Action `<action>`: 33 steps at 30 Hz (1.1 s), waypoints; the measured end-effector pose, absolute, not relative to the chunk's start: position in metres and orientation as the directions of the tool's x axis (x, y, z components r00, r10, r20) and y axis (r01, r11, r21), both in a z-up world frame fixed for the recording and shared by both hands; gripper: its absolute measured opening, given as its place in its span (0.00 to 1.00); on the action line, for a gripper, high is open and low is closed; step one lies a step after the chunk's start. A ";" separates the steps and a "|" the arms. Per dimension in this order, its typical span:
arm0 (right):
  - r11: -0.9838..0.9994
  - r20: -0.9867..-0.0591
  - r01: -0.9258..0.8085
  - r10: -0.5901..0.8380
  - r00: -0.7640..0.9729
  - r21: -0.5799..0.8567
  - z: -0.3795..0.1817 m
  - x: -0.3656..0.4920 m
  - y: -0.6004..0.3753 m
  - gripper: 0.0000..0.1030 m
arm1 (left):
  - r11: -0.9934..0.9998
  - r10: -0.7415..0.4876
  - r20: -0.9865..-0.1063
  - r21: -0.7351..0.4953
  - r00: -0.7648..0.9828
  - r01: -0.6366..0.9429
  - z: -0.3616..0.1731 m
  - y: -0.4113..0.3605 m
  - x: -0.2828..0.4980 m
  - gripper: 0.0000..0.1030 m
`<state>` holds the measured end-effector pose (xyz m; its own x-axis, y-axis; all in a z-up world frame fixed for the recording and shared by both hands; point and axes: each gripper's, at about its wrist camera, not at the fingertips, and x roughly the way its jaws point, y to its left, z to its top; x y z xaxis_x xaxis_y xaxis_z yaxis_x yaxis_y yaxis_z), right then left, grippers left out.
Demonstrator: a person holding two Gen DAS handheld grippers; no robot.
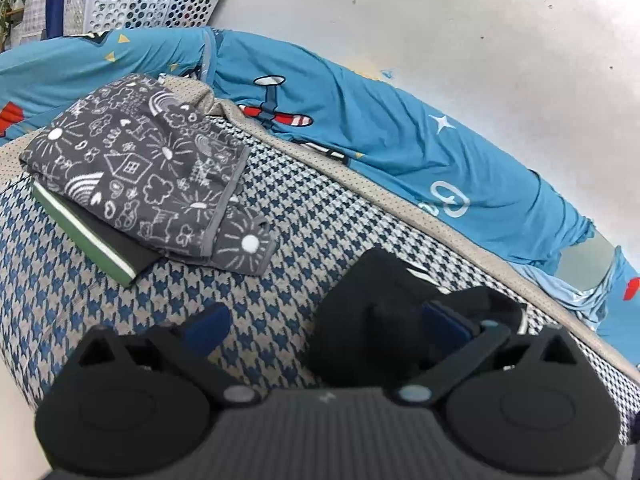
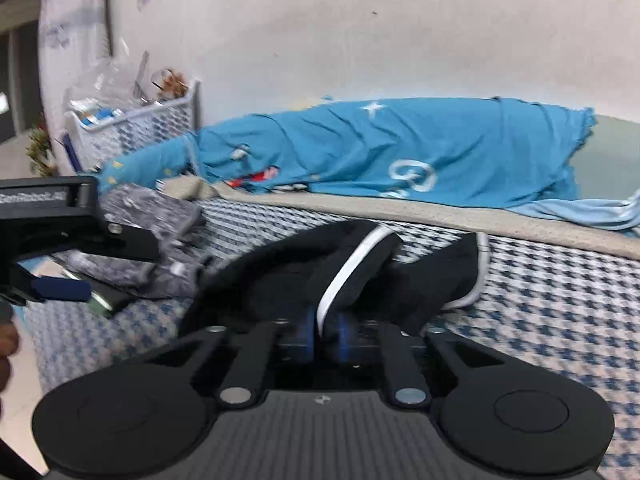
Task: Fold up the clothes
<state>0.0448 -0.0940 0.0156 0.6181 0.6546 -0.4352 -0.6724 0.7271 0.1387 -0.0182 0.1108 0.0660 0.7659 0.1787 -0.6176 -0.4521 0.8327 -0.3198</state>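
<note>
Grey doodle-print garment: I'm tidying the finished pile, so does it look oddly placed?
Yes. The grey doodle-print garment lies skewed over a green-edged book, one corner spilling past it onto the houndstooth cover.

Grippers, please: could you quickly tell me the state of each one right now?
Left gripper: jaws open, nothing clamped; black garment lies between them.
Right gripper: jaws shut on the black garment's white-striped fold.

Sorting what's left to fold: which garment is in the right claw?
The black garment with white trim, pinched in the right claw; the grey doodle-print one lies folded, untouched.
</note>
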 end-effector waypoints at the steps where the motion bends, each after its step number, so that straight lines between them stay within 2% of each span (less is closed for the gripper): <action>1: 0.710 -0.432 -0.690 0.671 0.603 0.139 0.015 0.042 -0.090 0.10 | 0.835 0.176 -0.613 -0.322 0.770 -0.447 0.067 0.111 -0.019 1.00; 10: 0.539 -0.403 -0.830 0.797 0.450 0.141 0.013 0.020 -0.057 0.10 | 0.843 0.102 -0.577 -0.382 0.810 -0.378 0.073 0.113 -0.023 1.00; 18: 0.387 -0.474 -0.920 0.823 0.315 0.062 -0.003 -0.006 -0.035 0.10 | 0.851 0.034 -0.587 -0.407 0.809 -0.332 0.069 0.116 -0.021 1.00; 25: 0.363 -0.499 -0.930 0.819 0.285 0.063 -0.008 -0.010 -0.033 0.10 | 0.865 0.003 -0.593 -0.402 0.805 -0.299 0.065 0.112 -0.019 1.00; 30: 0.367 -0.508 -0.928 0.812 0.285 0.066 -0.010 -0.012 -0.033 0.10 | 0.882 -0.041 -0.547 -0.412 0.836 -0.227 0.072 0.104 -0.021 1.00; 33: 0.370 -0.504 -0.927 0.814 0.290 0.066 -0.011 -0.013 -0.034 0.10 | 0.895 -0.070 -0.551 -0.403 0.831 -0.191 0.071 0.097 -0.019 1.00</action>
